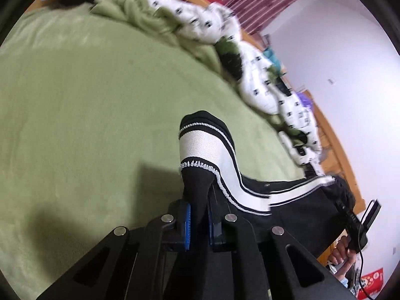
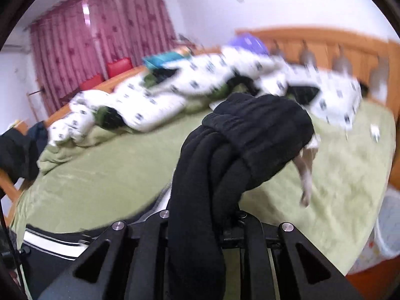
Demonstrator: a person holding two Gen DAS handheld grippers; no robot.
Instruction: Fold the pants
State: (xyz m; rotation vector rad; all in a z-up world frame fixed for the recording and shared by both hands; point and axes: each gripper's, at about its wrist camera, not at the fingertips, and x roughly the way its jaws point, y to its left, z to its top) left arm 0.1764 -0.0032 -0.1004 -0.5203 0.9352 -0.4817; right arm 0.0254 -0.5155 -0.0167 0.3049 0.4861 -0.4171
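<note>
Pants [image 1: 212, 150]: black, white side stripe, raised above the green bed cover [image 1: 87, 100], hanging between both tongs. Left gripper [image 1: 198, 215] clamped on the striped leg cuff, blue pads [image 1: 187, 221] pressing black cloth. Right gripper [image 2: 212, 215] pinched on the bunched black waistband, fabric draped over its fingers and hiding the tips. Farther back, along the bed's far edge, a rumpled white patterned quilt [image 2: 155, 97]. Beyond, wooden headboard [image 2: 325, 47] and pink curtain [image 2: 100, 32].
</note>
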